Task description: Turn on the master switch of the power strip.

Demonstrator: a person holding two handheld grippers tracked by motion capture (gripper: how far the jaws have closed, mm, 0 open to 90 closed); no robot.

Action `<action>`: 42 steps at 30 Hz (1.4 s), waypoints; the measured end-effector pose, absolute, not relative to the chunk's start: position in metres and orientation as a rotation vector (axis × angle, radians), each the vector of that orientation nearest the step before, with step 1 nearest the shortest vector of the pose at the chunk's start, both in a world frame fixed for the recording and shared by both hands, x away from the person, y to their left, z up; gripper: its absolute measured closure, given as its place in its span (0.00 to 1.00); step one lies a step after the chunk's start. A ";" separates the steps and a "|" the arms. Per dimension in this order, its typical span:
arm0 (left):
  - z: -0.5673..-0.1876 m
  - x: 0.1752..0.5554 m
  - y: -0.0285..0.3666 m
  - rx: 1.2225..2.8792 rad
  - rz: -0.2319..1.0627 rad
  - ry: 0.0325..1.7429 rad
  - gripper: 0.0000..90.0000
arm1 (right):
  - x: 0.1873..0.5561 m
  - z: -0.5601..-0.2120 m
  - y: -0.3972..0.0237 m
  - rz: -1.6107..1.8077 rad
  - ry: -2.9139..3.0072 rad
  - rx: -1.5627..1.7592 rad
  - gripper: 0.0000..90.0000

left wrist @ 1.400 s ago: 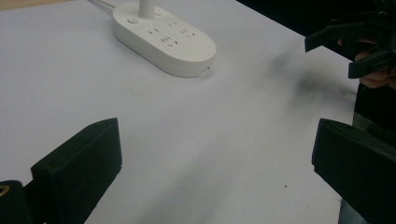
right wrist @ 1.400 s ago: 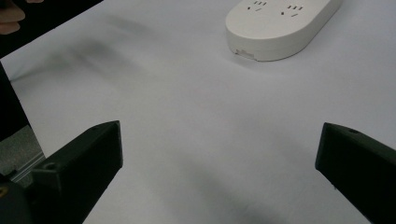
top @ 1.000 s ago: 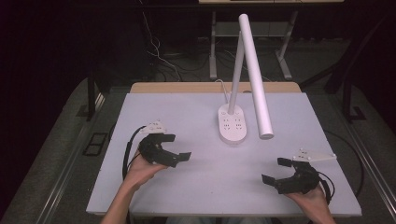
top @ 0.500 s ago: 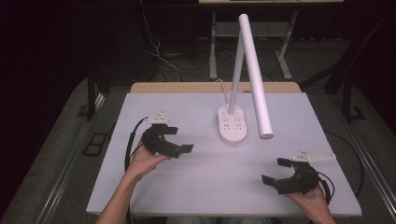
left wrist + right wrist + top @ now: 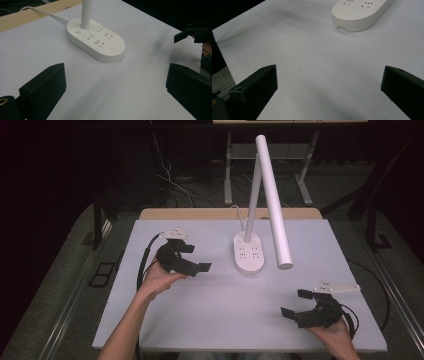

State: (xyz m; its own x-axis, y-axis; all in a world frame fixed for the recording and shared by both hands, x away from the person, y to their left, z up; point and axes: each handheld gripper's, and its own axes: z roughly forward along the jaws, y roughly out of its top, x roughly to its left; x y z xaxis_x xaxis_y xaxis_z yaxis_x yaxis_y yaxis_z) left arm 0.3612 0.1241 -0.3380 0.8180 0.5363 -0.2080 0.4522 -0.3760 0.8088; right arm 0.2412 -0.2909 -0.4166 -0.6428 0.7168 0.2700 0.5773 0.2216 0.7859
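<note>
A white desk lamp stands at the middle back of the table; its oval base (image 5: pixel 248 252) carries sockets and a round button, and its long tube head (image 5: pixel 272 205) slants down to the right. My left gripper (image 5: pixel 196 258) is open, held just left of the base with nothing between its jaws. In the left gripper view the base (image 5: pixel 96 40) lies ahead between the jaws of the left gripper (image 5: pixel 116 75). My right gripper (image 5: pixel 296 303) is open and empty near the front right, pointing toward the base (image 5: pixel 359 12).
The white tabletop (image 5: pixel 225 315) sits on a wooden bench whose strip shows at the back. The lamp's white cord (image 5: pixel 42 11) runs off the rear edge. The far-off right gripper (image 5: pixel 195 31) appears in the left gripper view. Dark floor and cables surround the table.
My left gripper has moved forward and a little right, closer to the lamp base. The right gripper has stayed where it was.
</note>
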 end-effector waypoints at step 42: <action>-0.321 0.425 0.065 2.153 0.091 0.650 0.06 | 0.241 -0.418 -0.290 1.388 2.351 1.240 0.00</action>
